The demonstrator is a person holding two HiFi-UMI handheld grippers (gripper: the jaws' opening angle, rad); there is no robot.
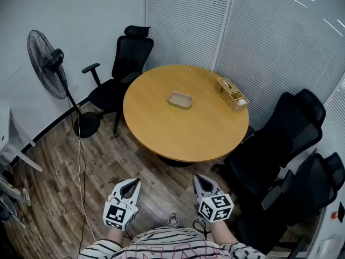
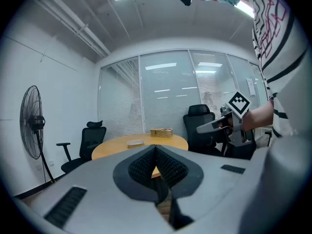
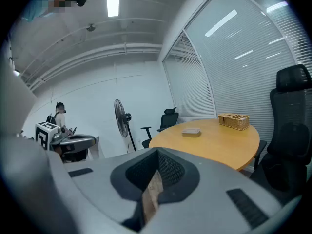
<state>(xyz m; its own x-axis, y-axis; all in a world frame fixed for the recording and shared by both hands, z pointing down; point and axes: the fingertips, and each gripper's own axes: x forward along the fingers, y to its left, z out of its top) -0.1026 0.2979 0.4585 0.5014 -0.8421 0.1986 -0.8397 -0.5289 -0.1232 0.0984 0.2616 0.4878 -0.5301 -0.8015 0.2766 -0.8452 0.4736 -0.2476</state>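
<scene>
While I hold both low over brown plank floor [image 1: 64, 161], notes: round yellow-wood table [image 1: 186, 134] dead ahead, well apart; left gripper [image 2: 155, 149] and right gripper [image 3: 157, 154] both pinched fully shut, gripping nothing; small tan shallow tray [image 1: 180, 100] sits mid-table.

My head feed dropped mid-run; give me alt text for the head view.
The left gripper and right gripper hang shut and empty over the wood floor, short of a round wooden table. It bears a small tray at its middle and a wicker basket near its far edge; black chairs and a standing fan flank it.
</scene>
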